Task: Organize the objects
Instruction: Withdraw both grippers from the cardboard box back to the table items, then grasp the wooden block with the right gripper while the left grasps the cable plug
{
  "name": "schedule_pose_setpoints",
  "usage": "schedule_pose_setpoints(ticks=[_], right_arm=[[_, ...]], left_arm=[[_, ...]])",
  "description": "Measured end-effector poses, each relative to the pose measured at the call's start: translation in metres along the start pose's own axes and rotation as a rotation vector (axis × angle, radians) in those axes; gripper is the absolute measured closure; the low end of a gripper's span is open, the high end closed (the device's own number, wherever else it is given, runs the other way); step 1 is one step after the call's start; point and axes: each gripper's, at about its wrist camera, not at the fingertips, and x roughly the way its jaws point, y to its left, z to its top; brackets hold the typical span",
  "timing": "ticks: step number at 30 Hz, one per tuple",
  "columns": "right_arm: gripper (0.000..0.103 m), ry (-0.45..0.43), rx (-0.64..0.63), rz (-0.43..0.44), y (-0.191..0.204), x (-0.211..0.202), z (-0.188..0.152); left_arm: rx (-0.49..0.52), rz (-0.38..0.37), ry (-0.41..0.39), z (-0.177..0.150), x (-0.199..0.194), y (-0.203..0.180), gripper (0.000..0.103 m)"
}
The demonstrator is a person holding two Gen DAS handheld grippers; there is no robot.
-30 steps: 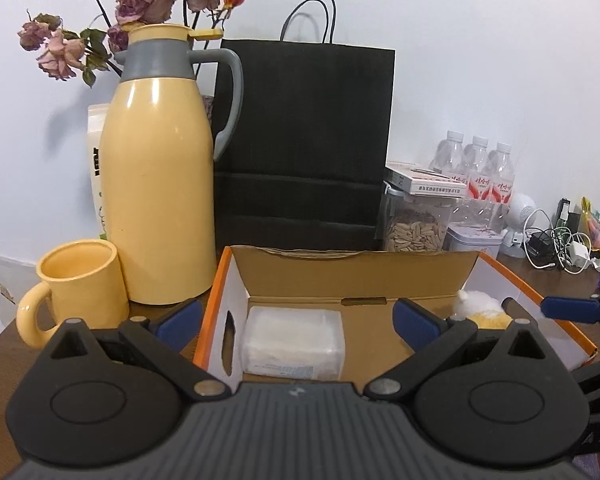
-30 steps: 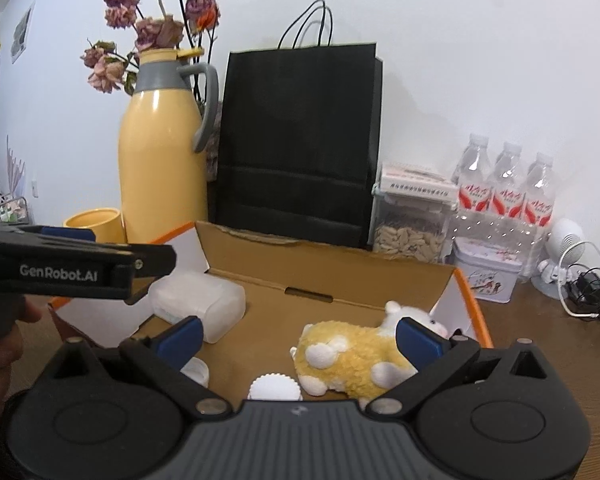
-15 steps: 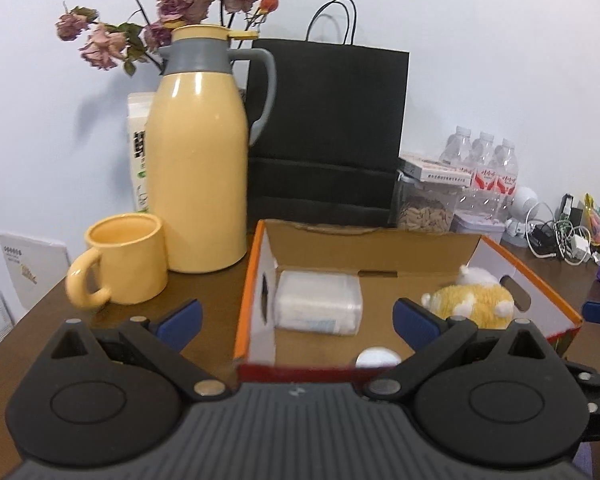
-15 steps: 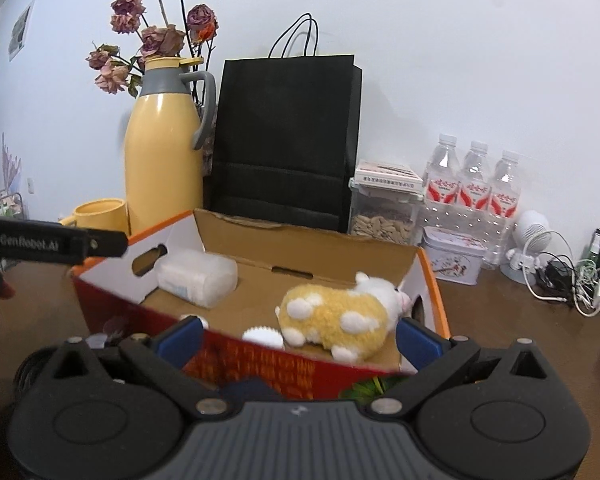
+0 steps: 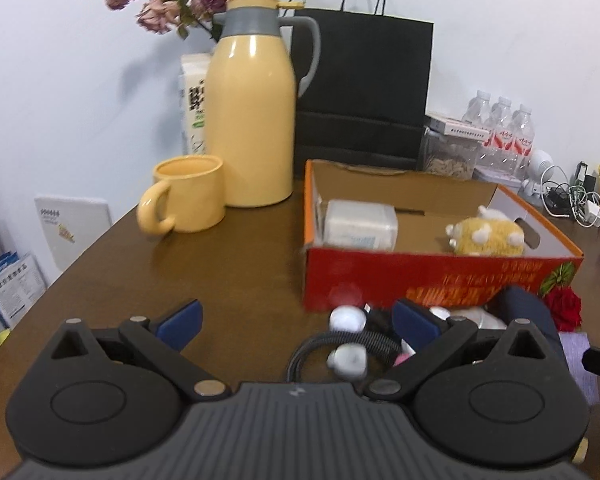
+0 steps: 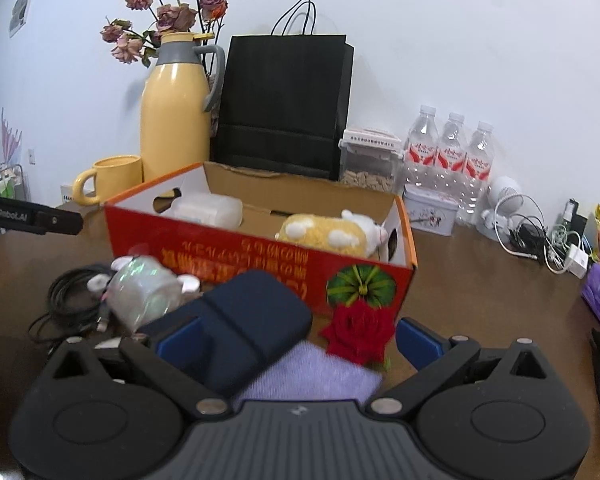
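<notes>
A red cardboard box (image 5: 440, 276) (image 6: 260, 256) holds a white plastic container (image 5: 360, 226) (image 6: 208, 210) and a yellow plush toy (image 5: 486, 236) (image 6: 332, 234). In front of it lie a black cable (image 6: 72, 296) (image 5: 336, 344), small white caps (image 5: 346, 318), a shiny clear roll (image 6: 144, 292), a dark blue case (image 6: 240, 328) (image 5: 528, 312), a purple cloth (image 6: 312, 376) and a red fabric rose (image 6: 360, 328) (image 5: 564, 306). My left gripper (image 5: 296, 320) is open and empty above the table. My right gripper (image 6: 296, 340) is open and empty over the case and cloth.
A yellow thermos (image 5: 252, 120) and yellow mug (image 5: 184, 200) stand left of the box. A black paper bag (image 5: 364, 92), dried flowers (image 6: 160, 20), a seed jar (image 6: 370, 160), water bottles (image 6: 452, 152), a tin (image 6: 430, 214) and chargers (image 6: 548, 240) line the back and right.
Both grippers have pulled back from over the box toward the table's front. The loose items in front of the box have come into view. Both stay open.
</notes>
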Motion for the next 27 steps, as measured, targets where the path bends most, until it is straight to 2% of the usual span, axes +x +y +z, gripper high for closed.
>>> schedule_pose_setpoints(ticks=[11, 13, 15, 24, 27], right_arm=[[0.000, 0.057, -0.013, 0.066, 0.009, -0.031, -0.033], [0.004, 0.069, -0.017, 0.088, 0.012, -0.034, -0.039], [0.011, 0.083, -0.019, 0.110, 0.014, -0.036, -0.043], [0.057, 0.128, -0.024, 0.198, 0.027, -0.033, -0.052], [0.080, 0.145, -0.029, 0.213, 0.030, -0.030, -0.053]], left_arm=[[-0.023, 0.035, 0.061, -0.028, -0.025, 0.009, 0.000], [-0.024, 0.039, 0.077, -0.033, -0.027, 0.009, 0.000], [-0.026, 0.040, 0.090, -0.037, -0.029, 0.010, 0.000], [-0.034, 0.037, 0.111, -0.047, -0.034, 0.010, 0.000], [-0.032, 0.033, 0.123, -0.049, -0.035, 0.009, 0.000]])
